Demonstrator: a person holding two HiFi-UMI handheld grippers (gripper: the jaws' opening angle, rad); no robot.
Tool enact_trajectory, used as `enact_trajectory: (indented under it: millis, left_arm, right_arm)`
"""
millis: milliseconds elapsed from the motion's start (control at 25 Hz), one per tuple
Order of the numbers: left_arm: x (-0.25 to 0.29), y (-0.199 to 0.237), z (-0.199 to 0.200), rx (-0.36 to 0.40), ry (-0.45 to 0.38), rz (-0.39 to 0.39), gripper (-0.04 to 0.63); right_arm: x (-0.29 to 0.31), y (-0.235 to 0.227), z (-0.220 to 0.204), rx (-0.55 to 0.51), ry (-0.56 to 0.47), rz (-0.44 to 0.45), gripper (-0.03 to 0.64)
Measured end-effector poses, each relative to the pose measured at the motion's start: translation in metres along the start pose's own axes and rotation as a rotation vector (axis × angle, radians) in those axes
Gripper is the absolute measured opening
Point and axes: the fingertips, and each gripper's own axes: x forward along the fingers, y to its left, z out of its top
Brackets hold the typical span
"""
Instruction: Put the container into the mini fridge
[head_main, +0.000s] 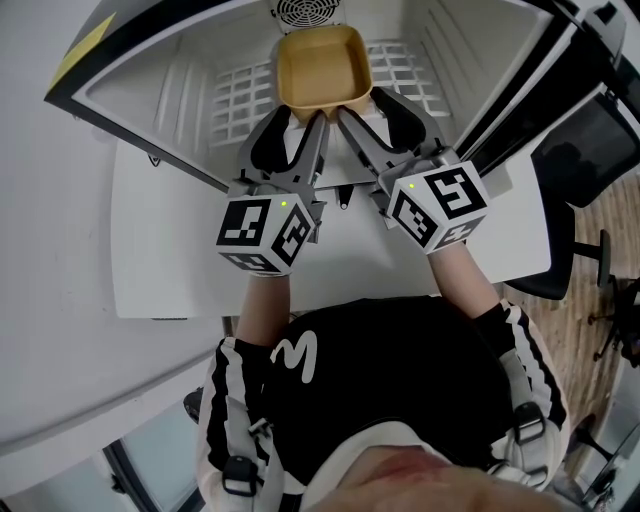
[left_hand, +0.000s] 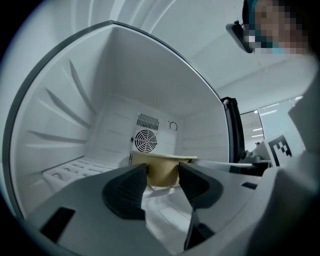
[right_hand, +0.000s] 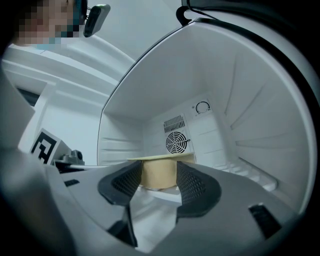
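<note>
Deep inside the mini fridge (head_main: 190, 70), the tan container (head_main: 320, 65) is apparently resting on the slotted shelf (head_main: 235, 100) (fan (head_main: 305, 12) close behind) while you are holding the left gripper (left_hand: 162, 170) and right gripper (right_hand: 160, 170) spread at its near wall, so be drawing both back without snagging its rim.

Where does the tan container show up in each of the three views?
Head view: container at top centre.
Left gripper view: low centre, just beyond the jaws.
Right gripper view: low centre, just beyond the jaws.
Shared landmark: round fan behind it.
</note>
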Motion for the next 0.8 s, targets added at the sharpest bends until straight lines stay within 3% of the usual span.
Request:
enact_trajectory:
  millis: [800]
  left_arm:
    - [-0.0024,0.0031,-0.0066,0.031,0.01,0.025,0.196]
  right_arm:
    - [-0.0006,0.0022,-0.0084,-0.02,0.023,0.001,0.209]
